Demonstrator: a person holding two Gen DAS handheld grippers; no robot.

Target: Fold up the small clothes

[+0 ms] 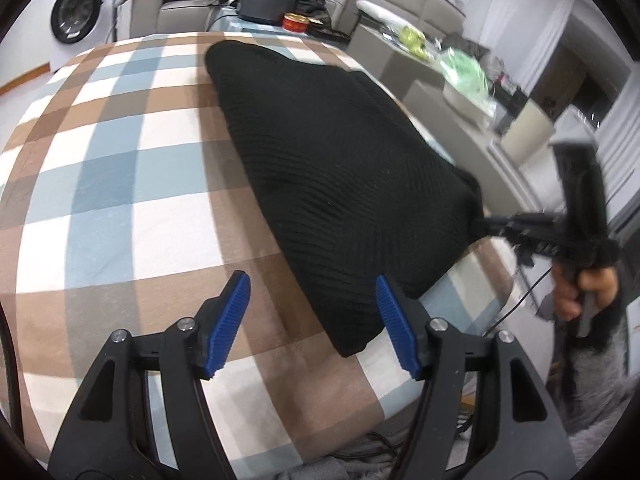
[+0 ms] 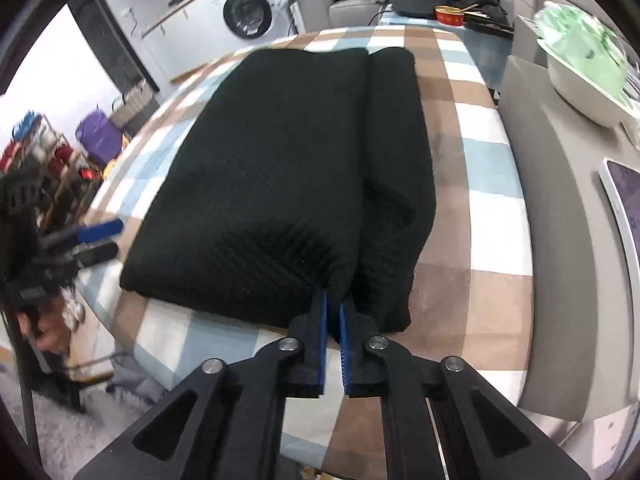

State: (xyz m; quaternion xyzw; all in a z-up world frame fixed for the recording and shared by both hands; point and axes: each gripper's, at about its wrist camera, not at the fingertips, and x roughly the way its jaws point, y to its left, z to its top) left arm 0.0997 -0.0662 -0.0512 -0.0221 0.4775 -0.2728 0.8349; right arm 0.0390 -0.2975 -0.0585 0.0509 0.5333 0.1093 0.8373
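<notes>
One black knit garment [image 2: 280,168] lies folded on the checked tablecloth [image 1: 120,168], running from the far edge toward the near right corner; a lengthwise fold line leaves a narrower strip along its right side. Two grippers are present. The right gripper [image 2: 333,312] is clamped on the garment's near edge at that fold, cloth pinched between its blue pads [image 2: 321,344]. The left gripper [image 1: 314,320] stands apart, jaws wide, nothing between them, just beside the garment's near left corner. The cloth's left half is bare. A grey counter [image 2: 560,240] borders the right edge.
</notes>
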